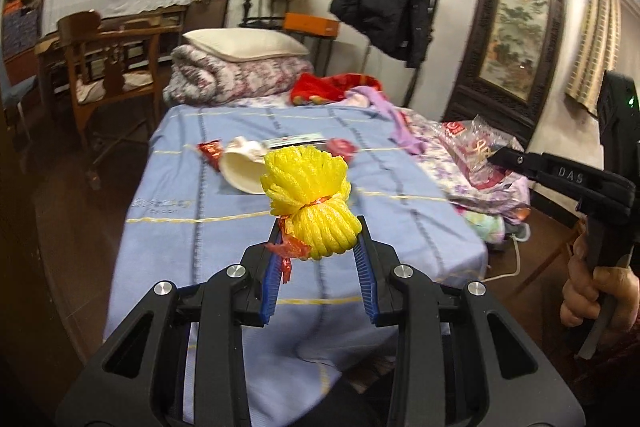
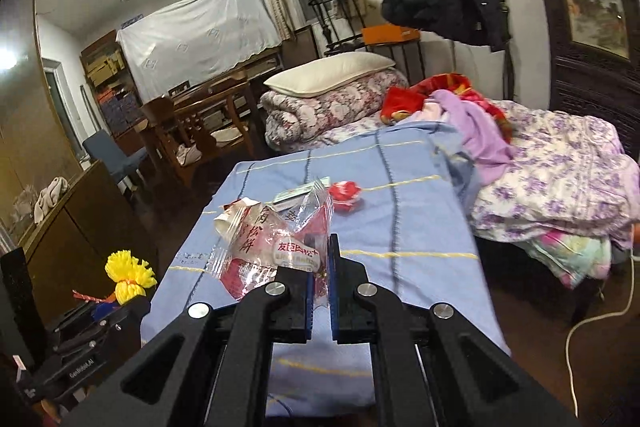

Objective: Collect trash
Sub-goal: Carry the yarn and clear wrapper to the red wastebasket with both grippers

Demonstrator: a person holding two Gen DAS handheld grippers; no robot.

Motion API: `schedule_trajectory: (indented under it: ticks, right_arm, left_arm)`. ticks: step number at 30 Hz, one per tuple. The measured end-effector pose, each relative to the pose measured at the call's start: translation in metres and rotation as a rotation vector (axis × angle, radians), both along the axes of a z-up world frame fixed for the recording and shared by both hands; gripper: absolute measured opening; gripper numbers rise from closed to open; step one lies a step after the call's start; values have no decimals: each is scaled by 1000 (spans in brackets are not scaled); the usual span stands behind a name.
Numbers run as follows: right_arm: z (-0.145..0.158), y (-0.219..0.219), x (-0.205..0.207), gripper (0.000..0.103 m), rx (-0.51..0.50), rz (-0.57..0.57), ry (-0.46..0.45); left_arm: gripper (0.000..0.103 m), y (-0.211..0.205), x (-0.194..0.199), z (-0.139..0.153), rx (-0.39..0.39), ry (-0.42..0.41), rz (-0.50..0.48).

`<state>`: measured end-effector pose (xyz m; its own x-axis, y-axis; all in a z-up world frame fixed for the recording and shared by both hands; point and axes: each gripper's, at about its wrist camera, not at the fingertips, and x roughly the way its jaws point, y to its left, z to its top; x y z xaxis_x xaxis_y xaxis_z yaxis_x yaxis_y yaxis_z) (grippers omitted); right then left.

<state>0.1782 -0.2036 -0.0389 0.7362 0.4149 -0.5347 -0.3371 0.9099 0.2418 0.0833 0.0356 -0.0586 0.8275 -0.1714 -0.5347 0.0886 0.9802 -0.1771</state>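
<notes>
Left gripper (image 1: 318, 239) clamped on yellow foam net (image 1: 310, 201), red ribbon tied round its waist; net held up off blue sheet (image 1: 208, 227). Right gripper (image 2: 321, 267) pinched together on clear snack wrapper (image 2: 272, 243), wrapper lifted above sheet. Left on bed: paper cup (image 1: 242, 167) on its side, red wrapper (image 1: 210, 151) beside it, red ball-like scrap (image 2: 346, 195) further back, flat packet (image 2: 296, 193) near it. Hand (image 1: 592, 291) seen gripping right handle.
</notes>
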Motion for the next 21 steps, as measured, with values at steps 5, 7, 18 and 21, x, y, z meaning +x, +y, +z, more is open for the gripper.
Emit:
schedule_trajectory:
  ticks: [5, 7, 18, 21]
  right_arm:
    - [1, -47, -32, 8, 16, -66, -1]
    - [-2, -61, -43, 8, 24, -85, 1]
    - [3, -137, -126, 8, 39, -157, -56]
    - [5, -156, -140, 9, 47, -169, -70]
  left_arm:
    - [34, -30, -15, 11, 13, -15, -66]
    - [34, -40, -23, 15, 20, -22, -89]
    - [34, -106, -87, 45, 32, -84, -228]
    - [34, -126, -106, 52, 43, -98, -274]
